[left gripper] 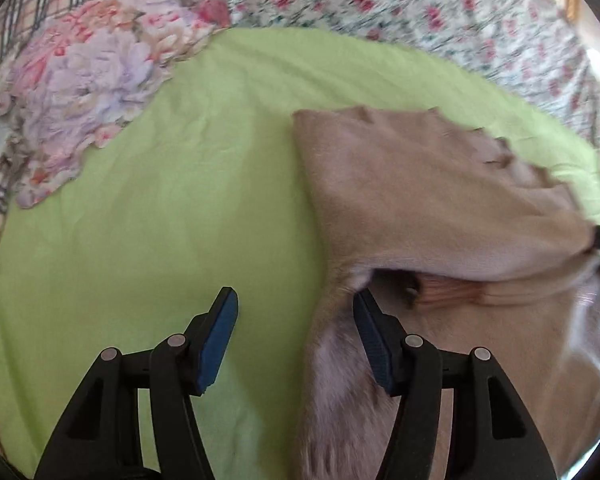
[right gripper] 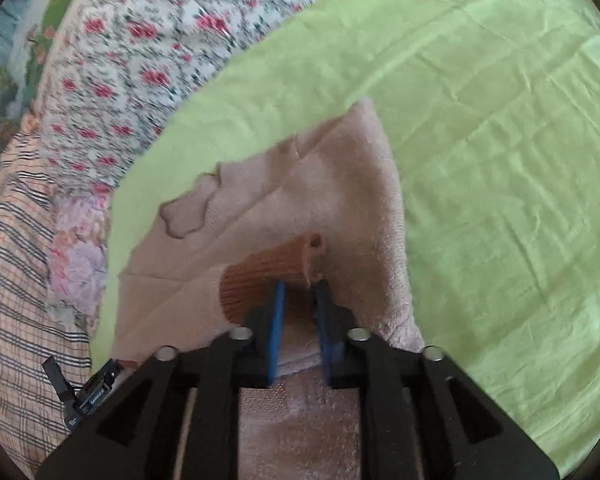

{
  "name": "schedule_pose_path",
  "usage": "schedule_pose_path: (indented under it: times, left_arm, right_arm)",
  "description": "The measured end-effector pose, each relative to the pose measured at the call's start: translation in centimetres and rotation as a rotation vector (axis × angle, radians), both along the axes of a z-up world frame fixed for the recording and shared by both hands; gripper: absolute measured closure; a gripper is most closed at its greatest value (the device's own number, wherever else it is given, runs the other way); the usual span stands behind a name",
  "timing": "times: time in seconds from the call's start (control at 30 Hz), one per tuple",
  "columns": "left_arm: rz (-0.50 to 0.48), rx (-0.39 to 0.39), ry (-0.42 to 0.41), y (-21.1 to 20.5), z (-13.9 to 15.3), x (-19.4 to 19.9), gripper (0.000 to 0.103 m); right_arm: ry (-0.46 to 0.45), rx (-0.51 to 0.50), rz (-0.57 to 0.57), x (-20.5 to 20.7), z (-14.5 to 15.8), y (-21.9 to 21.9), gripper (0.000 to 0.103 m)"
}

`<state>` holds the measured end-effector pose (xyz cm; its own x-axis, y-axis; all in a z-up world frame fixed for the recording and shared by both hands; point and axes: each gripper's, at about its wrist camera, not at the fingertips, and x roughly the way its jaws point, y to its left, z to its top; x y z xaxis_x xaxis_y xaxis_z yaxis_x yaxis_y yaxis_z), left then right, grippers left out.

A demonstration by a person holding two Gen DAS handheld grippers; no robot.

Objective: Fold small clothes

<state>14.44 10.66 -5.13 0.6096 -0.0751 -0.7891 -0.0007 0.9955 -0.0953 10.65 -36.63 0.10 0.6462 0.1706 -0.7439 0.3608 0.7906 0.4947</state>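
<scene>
A beige garment [left gripper: 440, 200] is lying on a lime-green sheet [left gripper: 160, 200] spread over a bed, and part of it is being held up off the sheet. In the left wrist view the left gripper [left gripper: 296, 316] is hovering with its jaws spread wide, holding nothing; its blue pads [left gripper: 220, 340] are standing apart, one over bare green sheet, the other just beside the garment's edge. A fold of the beige fabric is draping past the right pad and down toward the lower edge of the frame.

In the right wrist view the right gripper [right gripper: 300, 300] is pinching the beige garment [right gripper: 284, 200], its jaws nearly together on a bunched edge of cloth. Just beyond the fingertips, a ribbed brownish inner surface is showing inside the raised fold. The rest of the garment is trailing away onto the green sheet [right gripper: 500, 160].

A floral bedspread [right gripper: 140, 60] is lying beyond the sheet, with a plaid cloth [right gripper: 16, 280] and a pink-and-lilac floral fabric [left gripper: 92, 80] beside it.
</scene>
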Motion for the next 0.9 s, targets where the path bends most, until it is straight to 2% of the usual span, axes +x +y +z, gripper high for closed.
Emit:
schedule_pose_path:
  times: [0.13, 0.2, 0.27, 0.33, 0.47, 0.5, 0.53, 0.57, 0.63, 0.73, 0.8, 0.83, 0.87, 0.9]
  left_arm:
    - [0.022, -0.141, -0.061, 1.8, 2.3, 0.7, 0.037]
    - [0.051, -0.174, -0.068, 2.2, 2.8, 2.1, 0.036]
    - [0.074, -0.147, -0.063, 1.9, 2.9, 4.1, 0.036]
    - [0.072, -0.126, -0.031, 1.2, 2.2, 6.0, 0.036]
    - [0.028, -0.096, 0.012, -0.5, 0.8, 8.6, 0.036]
    - [0.023, -0.073, 0.023, -1.0, 0.3, 9.1, 0.036]
    - [0.018, -0.045, 0.035, -1.6, -0.1, 9.5, 0.036]
    - [0.015, -0.012, 0.042, -2.1, -0.5, 9.9, 0.036]
    - [0.022, 0.059, 0.045, -3.0, -1.2, 10.1, 0.036]
    - [0.04, 0.093, 0.039, -3.3, -1.5, 10.2, 0.035]
    - [0.058, 0.093, 0.044, -3.2, -1.5, 10.3, 0.035]
    - [0.062, 0.094, 0.043, -3.1, -1.5, 10.3, 0.035]
    - [0.068, 0.099, 0.041, -3.1, -1.5, 10.2, 0.035]
    - [0.07, 0.101, 0.041, -3.1, -1.5, 10.2, 0.034]
  right_arm:
    - [-0.039, 0.006, 0.03, 0.1, 0.4, 0.2, 0.064]
    - [-0.015, 0.002, 0.034, 0.9, -0.1, 0.6, 0.061]
    - [0.032, 0.009, 0.061, 2.0, -1.2, 1.3, 0.061]
    - [0.034, 0.007, 0.088, 1.9, -1.5, 1.8, 0.057]
    - [0.022, -0.096, 0.171, 2.0, -1.1, 2.9, 0.055]
    - [0.029, -0.117, 0.185, 2.1, -1.0, 3.0, 0.074]
    - [0.042, -0.138, 0.198, 2.2, -0.7, 3.1, 0.099]
    - [0.031, -0.125, 0.199, 2.0, -0.1, 2.9, 0.1]
    - [-0.061, -0.073, 0.194, 0.9, 2.7, 2.2, 0.1]
    - [-0.1, -0.02, 0.189, -0.4, 4.6, 1.4, 0.1]
    - [-0.027, -0.025, 0.204, -0.3, 3.7, 1.5, 0.1]
    - [0.045, -0.068, 0.229, -0.1, 2.7, 2.0, 0.1]
    - [0.158, -0.154, 0.248, 0.2, 1.3, 2.8, 0.1]
    - [0.203, -0.211, 0.227, 0.2, 0.8, 3.1, 0.1]
